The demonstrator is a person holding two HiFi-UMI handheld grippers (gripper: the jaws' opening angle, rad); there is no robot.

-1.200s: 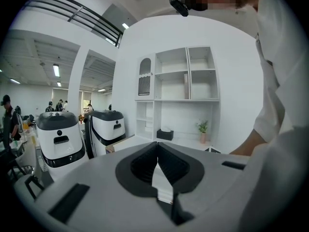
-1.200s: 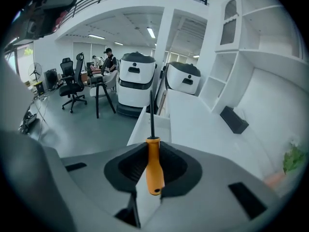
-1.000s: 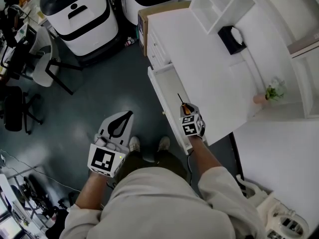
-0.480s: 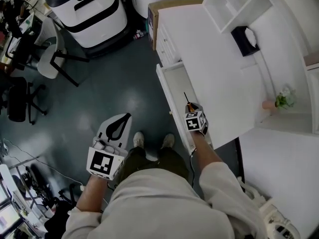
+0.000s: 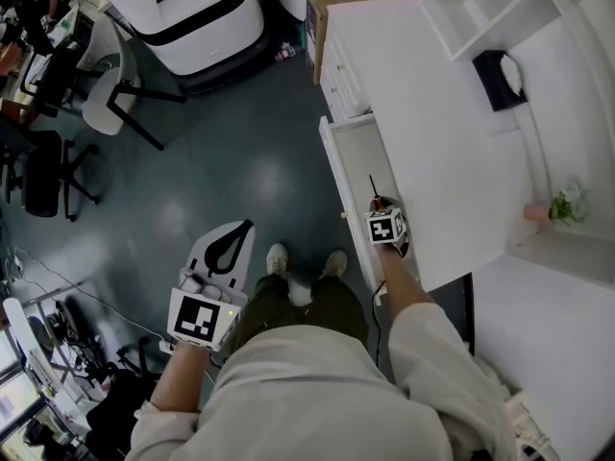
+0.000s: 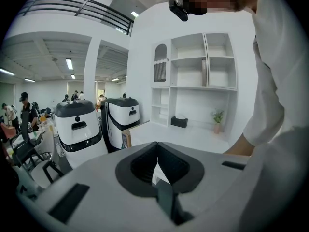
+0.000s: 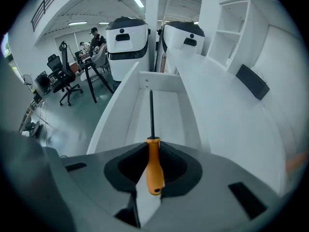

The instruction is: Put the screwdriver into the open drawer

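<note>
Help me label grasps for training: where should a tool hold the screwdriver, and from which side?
Grip the screwdriver by its orange handle, coming from its butt end: it is thick, while the thin shaft points over the open drawer. The right tool grips it so.

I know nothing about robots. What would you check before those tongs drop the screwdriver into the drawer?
1. Grip: right tongs shut on the orange handle of the screwdriver: ok.
2. Drawer open: ok.
3. Shaft over the drawer, pointing along its length: ok.
4. Drawer floor ahead of the tip bare: ok.
5. Height above the drawer floor: cannot tell.
6. Left tongs shut, holding nothing, away from the desk: ok.
</note>
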